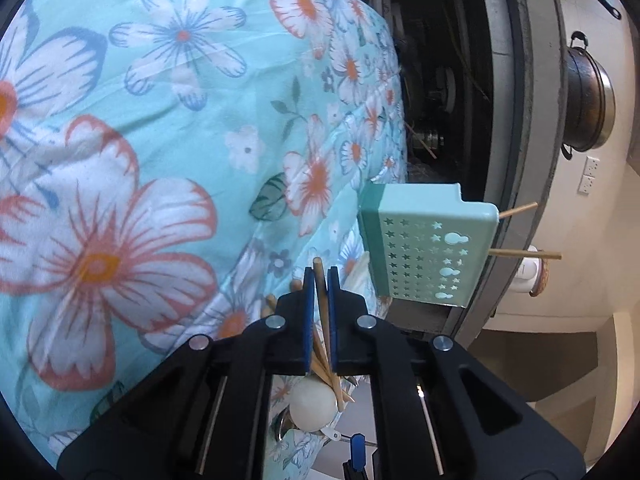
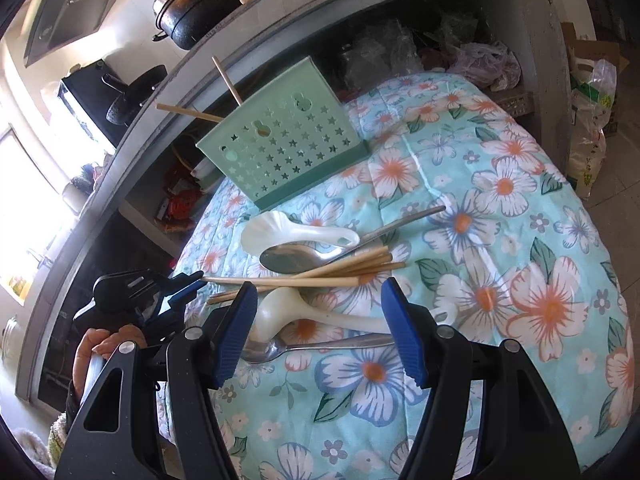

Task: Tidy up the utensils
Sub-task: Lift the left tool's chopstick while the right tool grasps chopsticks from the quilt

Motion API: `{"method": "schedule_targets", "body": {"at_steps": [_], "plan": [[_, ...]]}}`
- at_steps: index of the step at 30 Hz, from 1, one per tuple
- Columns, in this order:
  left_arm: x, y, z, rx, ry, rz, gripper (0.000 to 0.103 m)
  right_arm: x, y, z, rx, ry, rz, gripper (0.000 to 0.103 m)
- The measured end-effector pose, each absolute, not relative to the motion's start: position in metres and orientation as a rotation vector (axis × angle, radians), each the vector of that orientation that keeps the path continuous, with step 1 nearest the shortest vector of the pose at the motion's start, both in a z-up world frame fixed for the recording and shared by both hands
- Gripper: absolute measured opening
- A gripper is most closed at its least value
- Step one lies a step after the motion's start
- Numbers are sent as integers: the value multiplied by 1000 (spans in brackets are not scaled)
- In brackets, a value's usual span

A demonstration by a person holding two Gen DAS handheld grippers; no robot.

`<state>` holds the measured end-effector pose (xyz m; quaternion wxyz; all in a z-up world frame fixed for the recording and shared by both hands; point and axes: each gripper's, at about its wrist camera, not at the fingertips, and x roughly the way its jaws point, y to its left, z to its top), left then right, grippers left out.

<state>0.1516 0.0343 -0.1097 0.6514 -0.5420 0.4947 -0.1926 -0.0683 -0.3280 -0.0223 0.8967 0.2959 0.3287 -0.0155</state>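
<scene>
A mint green utensil holder (image 2: 286, 146) with star cut-outs stands on the floral cloth and holds two chopsticks (image 2: 188, 112); it also shows in the left wrist view (image 1: 428, 246). My left gripper (image 1: 321, 276) is shut on one wooden chopstick (image 1: 322, 304); in the right wrist view that chopstick (image 2: 280, 281) lies level over the pile. Several chopsticks (image 2: 360, 262), two white plastic spoons (image 2: 298, 234) and two metal spoons (image 2: 316, 256) lie in a heap. My right gripper (image 2: 320, 332) is open, hovering over the nearer white spoon (image 2: 320, 314).
The floral cloth (image 2: 500, 280) covers the table. Behind it runs a grey counter edge (image 2: 168, 80) with a black pot (image 2: 200, 4) on top and dark shelves with bags (image 2: 480, 60) below. Sacks (image 2: 592, 120) stand at the right.
</scene>
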Motion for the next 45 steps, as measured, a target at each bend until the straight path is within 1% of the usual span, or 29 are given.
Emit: {"method": "schedule_targets", "body": {"at_steps": [5, 9, 15, 21, 25, 29, 32, 37, 45], "plan": [[145, 35, -78, -1159, 1018, -547, 4, -72, -326, -17, 590, 654, -28, 63], [139, 39, -38, -1069, 891, -647, 4, -73, -319, -7, 547, 632, -11, 59], [131, 66, 12, -1029, 710, -712, 3, -68, -306, 10, 446, 598, 17, 56], [123, 97, 45, -953, 556, -669, 3, -40, -278, 17, 321, 644, 132, 49], [118, 115, 55, -902, 483, -614, 3, 6, -266, 18, 292, 745, 268, 41], [119, 132, 59, -867, 429, -564, 4, 48, -244, 16, 197, 824, 348, 40], [119, 142, 60, -856, 398, -534, 4, 80, -218, 1, 101, 920, 416, 37], [117, 152, 58, -831, 377, -509, 4, 109, -193, -24, -32, 1016, 470, 29], [122, 155, 51, -806, 385, -498, 4, 125, -175, -43, -229, 1103, 553, 22]]}}
